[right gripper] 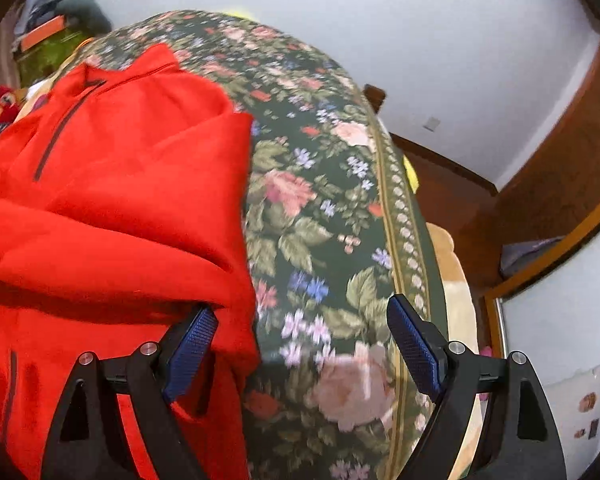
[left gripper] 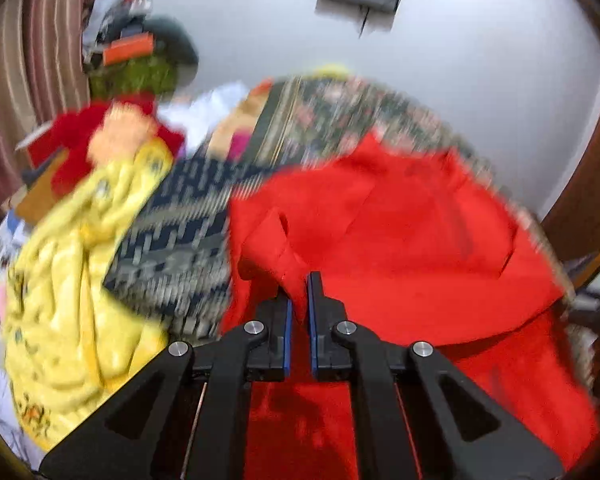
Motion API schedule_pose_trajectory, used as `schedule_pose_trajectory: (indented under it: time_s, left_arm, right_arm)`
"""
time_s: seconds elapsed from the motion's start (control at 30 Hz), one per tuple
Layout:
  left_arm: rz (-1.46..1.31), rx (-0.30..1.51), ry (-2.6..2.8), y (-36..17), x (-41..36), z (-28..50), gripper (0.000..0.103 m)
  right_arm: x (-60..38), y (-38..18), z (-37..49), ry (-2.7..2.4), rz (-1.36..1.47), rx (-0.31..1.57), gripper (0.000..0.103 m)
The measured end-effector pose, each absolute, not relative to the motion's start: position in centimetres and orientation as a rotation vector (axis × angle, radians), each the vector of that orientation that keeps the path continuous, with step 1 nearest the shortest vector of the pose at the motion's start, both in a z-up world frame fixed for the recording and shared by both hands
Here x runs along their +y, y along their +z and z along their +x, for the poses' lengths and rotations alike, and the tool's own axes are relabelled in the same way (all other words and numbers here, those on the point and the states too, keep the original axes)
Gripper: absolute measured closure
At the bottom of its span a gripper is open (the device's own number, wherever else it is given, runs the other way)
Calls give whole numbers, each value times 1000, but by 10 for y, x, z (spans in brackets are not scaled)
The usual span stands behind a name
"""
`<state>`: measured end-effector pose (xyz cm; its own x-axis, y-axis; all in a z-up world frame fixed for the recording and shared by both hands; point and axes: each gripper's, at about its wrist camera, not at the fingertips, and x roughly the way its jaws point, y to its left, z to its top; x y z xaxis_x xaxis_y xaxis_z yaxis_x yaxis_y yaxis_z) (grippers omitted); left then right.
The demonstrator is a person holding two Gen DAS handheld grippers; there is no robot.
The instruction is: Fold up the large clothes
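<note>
A large red fleece jacket (left gripper: 400, 232) lies on a bed with a dark floral cover (right gripper: 320, 208). My left gripper (left gripper: 299, 300) is shut on a fold of the jacket's red fabric, pinched between its blue pads, and lifts it slightly. In the right wrist view the jacket (right gripper: 120, 184) lies partly folded at the left, with a dark zipper (right gripper: 56, 136) near its collar. My right gripper (right gripper: 300, 332) is open wide at the jacket's right edge. Its left finger (right gripper: 190, 354) sits against the red fabric and its right finger (right gripper: 414, 350) is over the floral cover.
A yellow patterned cloth (left gripper: 76, 288) and a navy patterned cloth (left gripper: 180, 240) lie left of the jacket. A red and orange soft toy (left gripper: 112, 136) and clutter sit at the back left. A white wall (left gripper: 420, 60) is behind. Wooden furniture (right gripper: 540, 184) stands right of the bed.
</note>
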<state>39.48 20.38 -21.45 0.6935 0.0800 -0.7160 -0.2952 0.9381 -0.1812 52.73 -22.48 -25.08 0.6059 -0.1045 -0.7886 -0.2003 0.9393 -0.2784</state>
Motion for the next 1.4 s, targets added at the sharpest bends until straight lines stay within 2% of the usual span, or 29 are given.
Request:
schedule_pose_trajectory:
  time_s: [0.2,0.27,0.37,0.53,0.77,0.8,0.83,0.87,0.9,0.93,0.97,1.03,1.13,1.23,1.4]
  left_arm:
    - [-407,980,168,-286,219,365,96]
    - [-418,1040,143,-302,216,357,90]
    - [-408,1075,131,-307,215,349,72]
    - [-449,1051,107,-286,225,347,42]
    - [-540,982,134,-275,246,371,40]
    - [-526,982,145,-276,245,379,43]
    - [-507,982,155,-276,244,383,57]
    - [-471,984,164,-276,240,387,65]
    - [-405,984,188,-275,234,388,79]
    - [-340,976,213,-273,228,389,89]
    - [-281,961,232,-271,222,389,93]
    - [-229,933,236,-267,213,383,98]
    - [-208,881,244,-255,211,370,99]
    - [-294,837,250,-243,230,356,100]
    - [-525,840,224,-248,264,340,101]
  right_arm:
    - [-239,-251,505,205,-241,1024,19]
    - [-240,-248,498,236,-222,1040,19]
    - [-236,-242,487,268,-234,1041,19]
    - [-222,-226,474,315,-258,1004,18]
    - [-193,-210,485,362,-201,973,18]
    - [-189,-210,488,362,-194,973,18]
    - [-184,-210,493,364,-183,974,18]
    - [-178,-210,500,368,-172,971,18]
    - [-174,-210,505,369,-169,968,18]
    - [-169,-210,510,366,-169,965,18]
    - [-162,-213,520,356,-178,962,18]
    - [-150,-221,537,339,-211,975,18]
    - [-133,-243,563,277,-332,1015,18]
    - [-126,-265,582,133,-505,974,19]
    - [-160,-262,605,-21,-381,911,18]
